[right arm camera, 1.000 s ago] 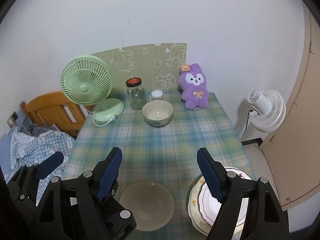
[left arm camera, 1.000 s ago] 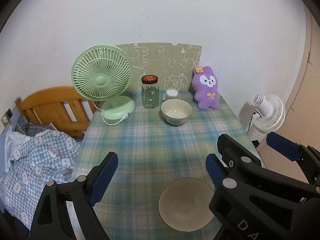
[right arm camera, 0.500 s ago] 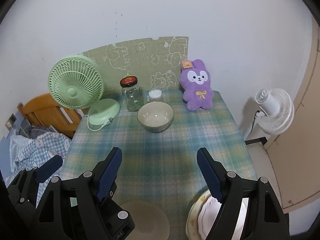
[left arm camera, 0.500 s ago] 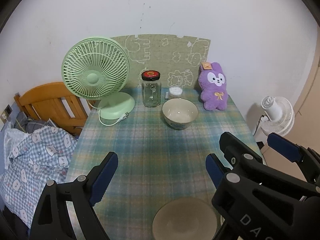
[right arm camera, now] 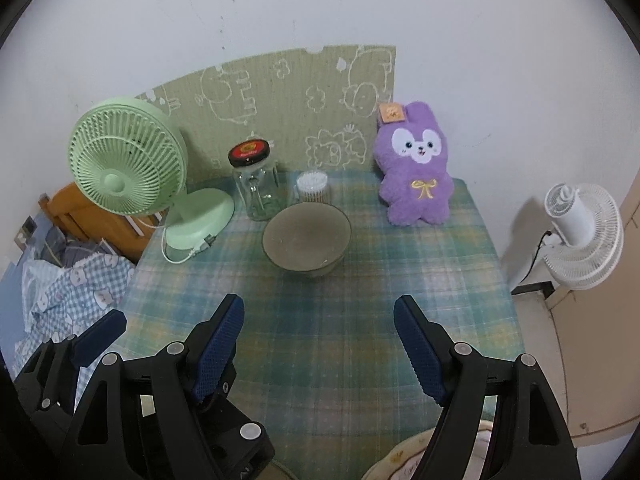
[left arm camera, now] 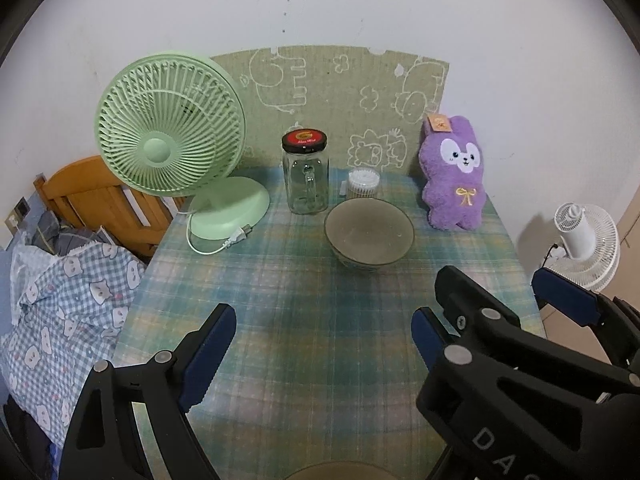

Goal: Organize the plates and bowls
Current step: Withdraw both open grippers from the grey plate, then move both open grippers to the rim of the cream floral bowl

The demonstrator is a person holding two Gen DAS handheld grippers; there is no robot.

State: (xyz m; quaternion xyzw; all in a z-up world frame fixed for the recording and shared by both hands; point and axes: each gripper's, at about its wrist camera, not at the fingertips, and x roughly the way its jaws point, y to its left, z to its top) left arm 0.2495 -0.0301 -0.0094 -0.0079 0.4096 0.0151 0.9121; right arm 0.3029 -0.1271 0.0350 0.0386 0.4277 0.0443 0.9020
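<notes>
A cream bowl stands upright towards the back of the plaid-covered table, in front of a glass jar. My left gripper hovers open over the table's middle, short of that bowl, nothing between its fingers. My right gripper is open beside it, likewise holding nothing. Only the rim of a second bowl shows at the bottom edge of the left wrist view. A stack of patterned plates peeks out at the bottom of the right wrist view, partly hidden behind the right finger.
At the back stand a green desk fan with a loose cord, a red-lidded glass jar, a cotton-swab tub and a purple plush rabbit. A bed and wooden frame lie left; a white fan stands right.
Both grippers have moved forward and down over the table towards the far bowl. The near bowl and the plates have slid to the bottom edge of the views. Jaws unchanged.
</notes>
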